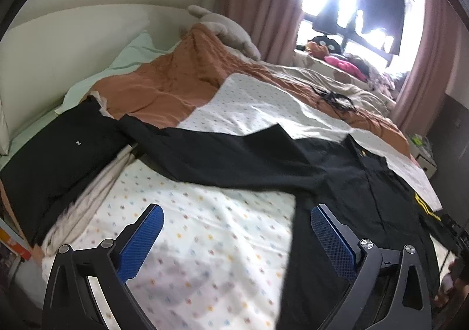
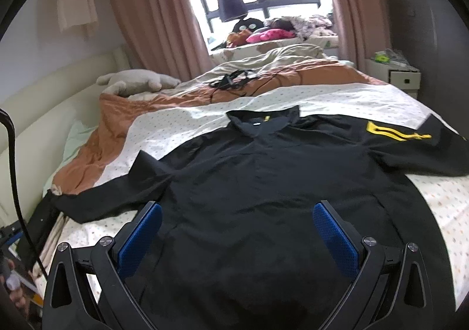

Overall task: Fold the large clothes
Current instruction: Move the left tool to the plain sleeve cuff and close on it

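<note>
A black long-sleeved shirt (image 2: 263, 166) with yellow stripes (image 2: 392, 132) on one sleeve lies spread flat, collar away from me, on a white dotted sheet (image 2: 181, 122). In the left wrist view the shirt (image 1: 351, 180) lies to the right, its left sleeve (image 1: 211, 151) stretched out leftward. My left gripper (image 1: 236, 223) is open and empty above the dotted sheet beside the shirt. My right gripper (image 2: 236, 220) is open and empty above the shirt's lower body.
A folded black garment (image 1: 55, 154) lies at the bed's left edge. An orange blanket (image 1: 164, 87), a grey plush toy (image 1: 225, 31) and a black cable (image 2: 231, 81) lie further back. A white bedside cabinet (image 2: 395, 75) stands at the right. Curtains frame the window.
</note>
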`<state>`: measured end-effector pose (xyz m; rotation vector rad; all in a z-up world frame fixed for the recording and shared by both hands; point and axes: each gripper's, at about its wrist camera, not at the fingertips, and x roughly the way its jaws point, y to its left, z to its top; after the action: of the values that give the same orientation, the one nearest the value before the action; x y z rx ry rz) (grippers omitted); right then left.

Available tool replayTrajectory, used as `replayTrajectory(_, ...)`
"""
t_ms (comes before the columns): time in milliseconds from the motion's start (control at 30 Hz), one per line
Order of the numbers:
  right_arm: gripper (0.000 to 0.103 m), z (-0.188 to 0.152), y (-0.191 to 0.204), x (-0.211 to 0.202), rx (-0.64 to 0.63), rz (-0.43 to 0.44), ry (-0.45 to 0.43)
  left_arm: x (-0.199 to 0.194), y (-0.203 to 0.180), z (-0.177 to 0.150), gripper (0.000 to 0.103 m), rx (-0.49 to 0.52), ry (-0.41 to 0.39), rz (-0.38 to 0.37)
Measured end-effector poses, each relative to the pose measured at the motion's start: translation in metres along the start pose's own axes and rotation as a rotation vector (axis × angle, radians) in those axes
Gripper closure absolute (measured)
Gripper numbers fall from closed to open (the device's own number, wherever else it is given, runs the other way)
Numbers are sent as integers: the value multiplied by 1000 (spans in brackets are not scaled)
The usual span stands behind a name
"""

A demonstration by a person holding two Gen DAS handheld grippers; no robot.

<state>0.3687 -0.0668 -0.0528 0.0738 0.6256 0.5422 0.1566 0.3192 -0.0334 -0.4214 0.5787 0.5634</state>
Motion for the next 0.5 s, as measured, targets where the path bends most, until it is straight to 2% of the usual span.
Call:
replayTrajectory(100, 13, 6, 10, 19, -19, 19, 14, 26, 14, 11, 12, -15, 28, 12)
replayTrajectory(133, 14, 8, 13, 26, -22, 25, 26, 37, 20, 15, 16, -27, 43, 17)
replayTrajectory(267, 15, 9, 21, 52, -13, 44, 58, 65, 41, 20, 17, -77, 84, 40)
replayTrajectory(400, 21, 6, 32, 77, -17, 66, 104, 95, 69, 22, 20, -144, 138, 78)
replayTrajectory(500, 28, 4, 41, 92, -30, 76, 124, 116, 88, 24, 23, -187, 168, 104)
